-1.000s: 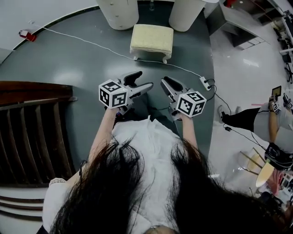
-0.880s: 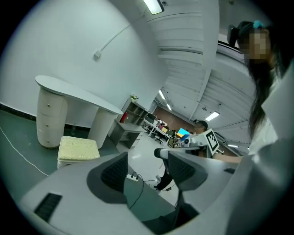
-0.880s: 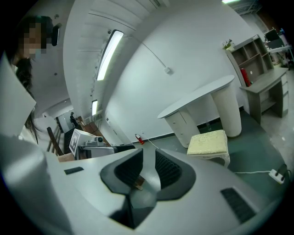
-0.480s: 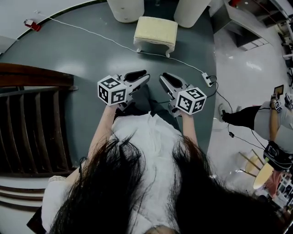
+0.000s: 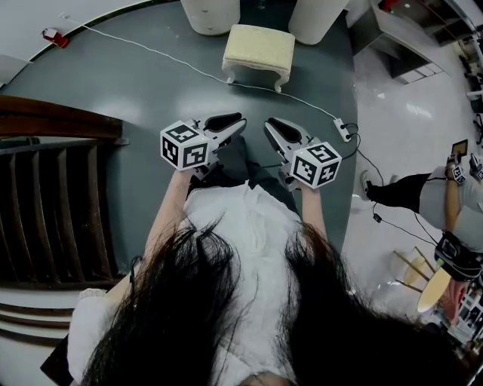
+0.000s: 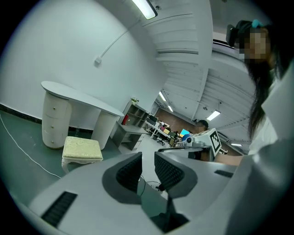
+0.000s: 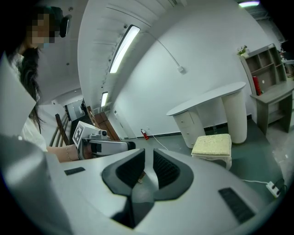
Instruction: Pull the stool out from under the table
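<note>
The left gripper point(image 5: 240, 121) has just been closing; its jaws sit nearly together with nothing between them. Ahead, the cream cushioned stool point(image 5: 259, 48) stands on the grey floor, just before the white table point(image 5: 211, 15) pedestals. The right gripper point(image 5: 270, 123) has likewise been closing and is empty.

No readable text, number or brand anywhere I look. Only coded black-and-white squares on left marker cube point(image 5: 185, 146) and right marker cube point(image 5: 317, 164).
</note>
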